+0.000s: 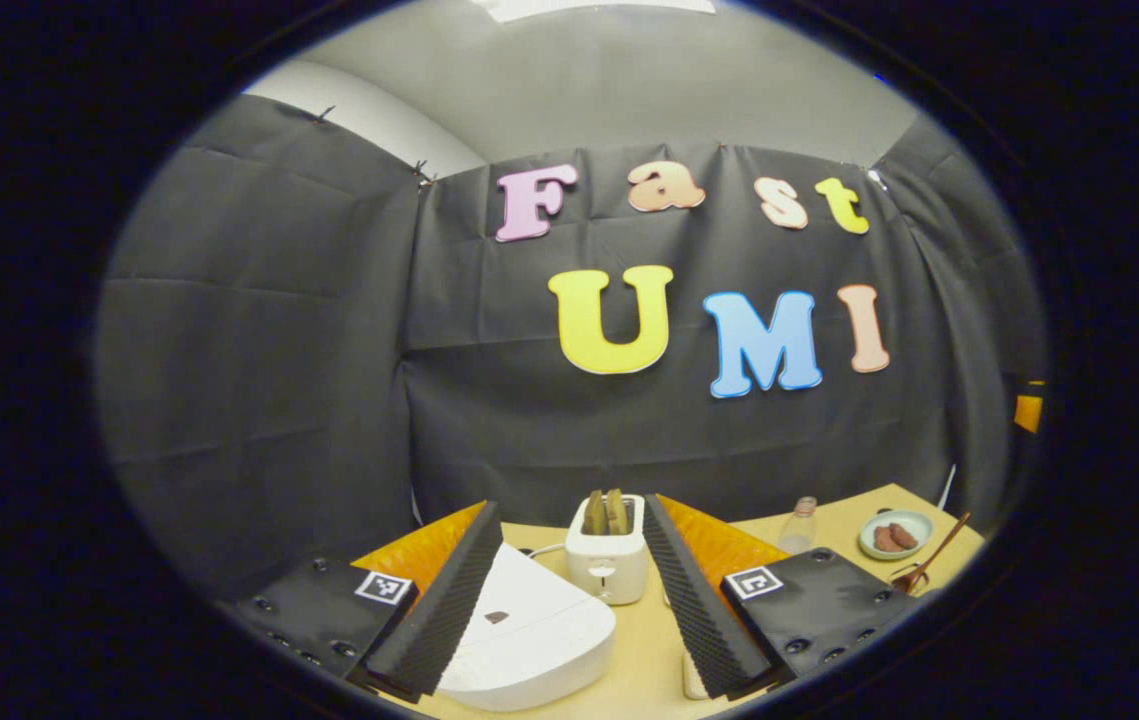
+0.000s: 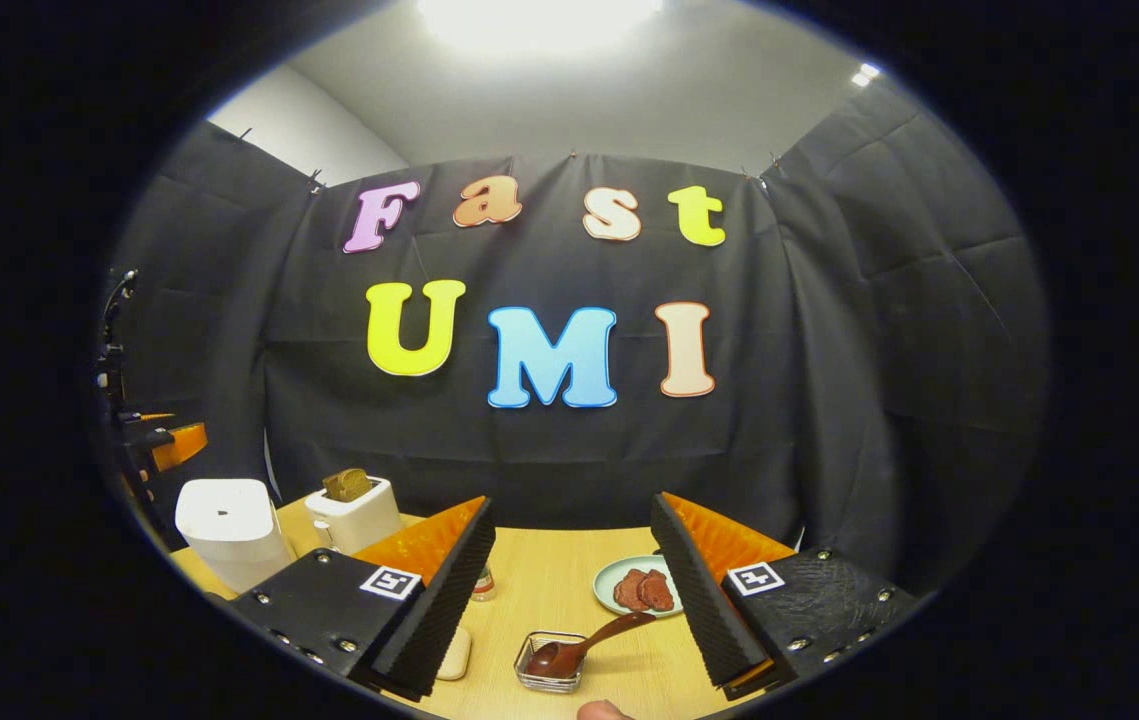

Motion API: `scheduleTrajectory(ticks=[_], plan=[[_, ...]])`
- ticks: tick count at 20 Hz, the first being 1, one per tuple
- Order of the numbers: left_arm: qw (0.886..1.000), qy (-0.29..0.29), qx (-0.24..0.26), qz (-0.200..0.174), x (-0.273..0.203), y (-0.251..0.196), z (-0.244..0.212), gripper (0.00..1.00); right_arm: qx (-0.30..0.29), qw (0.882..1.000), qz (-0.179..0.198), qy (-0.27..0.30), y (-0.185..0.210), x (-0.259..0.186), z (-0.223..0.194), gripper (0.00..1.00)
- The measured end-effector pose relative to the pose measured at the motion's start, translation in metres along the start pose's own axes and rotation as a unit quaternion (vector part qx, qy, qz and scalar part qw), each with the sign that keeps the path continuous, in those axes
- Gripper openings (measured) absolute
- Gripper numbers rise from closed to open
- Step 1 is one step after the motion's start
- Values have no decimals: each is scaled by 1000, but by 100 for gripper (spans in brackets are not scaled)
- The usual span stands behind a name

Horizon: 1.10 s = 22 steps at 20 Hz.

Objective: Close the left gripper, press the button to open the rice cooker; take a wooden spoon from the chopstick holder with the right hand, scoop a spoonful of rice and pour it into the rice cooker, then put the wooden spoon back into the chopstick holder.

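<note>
Left gripper (image 1: 569, 590) held level above table height, fingers spread wide, nothing clamped between them. Right gripper (image 2: 569, 590) likewise held level, fingers parted wide, nothing gripped. Left gripper also seen at far left edge of right gripper view.

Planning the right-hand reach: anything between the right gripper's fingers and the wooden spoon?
In the right gripper view, only bare table lies between the open right gripper and the wooden spoon resting in its wire holder.
</note>
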State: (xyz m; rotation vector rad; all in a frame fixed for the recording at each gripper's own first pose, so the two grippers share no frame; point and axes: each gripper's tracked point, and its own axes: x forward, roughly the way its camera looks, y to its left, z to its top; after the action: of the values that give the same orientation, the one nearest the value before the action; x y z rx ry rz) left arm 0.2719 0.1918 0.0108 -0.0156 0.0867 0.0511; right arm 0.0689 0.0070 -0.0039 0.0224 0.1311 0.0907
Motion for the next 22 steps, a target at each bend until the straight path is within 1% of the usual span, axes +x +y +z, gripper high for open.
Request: scheduleTrajectory(ticks=[2, 5, 7, 11, 12, 15, 18, 22], plan=[[1000, -14, -3, -13, -17, -11, 11, 99, 1, 1000, 3, -18, 8, -3, 9, 96], [999, -35, -3, -19, -57, -20, 29, 98, 7, 999, 0, -32, 16, -10, 5, 96], [999, -47, -7, -21, -76, -24, 30, 98, 14, 999, 1, -36, 24, -18, 2, 96], [998, -62, -6, -29, -91, -28, 31, 99, 12, 999, 9, -32, 34, -20, -4, 95], [998, -64, -6, -27, -92, -28, 30, 98, 15, 999, 13, -31, 38, -21, -4, 95], [998, -64, -7, -20, -97, -26, 27, 99, 18, 999, 19, -41, 46, -20, 1, 95], [998, -62, -5, -21, -99, -26, 26, 98, 19, 999, 27, -42, 56, -24, -1, 96], [997, -71, 0, -16, -106, -24, 33, 99, 17, 998, 34, -45, 60, -25, 5, 95]])
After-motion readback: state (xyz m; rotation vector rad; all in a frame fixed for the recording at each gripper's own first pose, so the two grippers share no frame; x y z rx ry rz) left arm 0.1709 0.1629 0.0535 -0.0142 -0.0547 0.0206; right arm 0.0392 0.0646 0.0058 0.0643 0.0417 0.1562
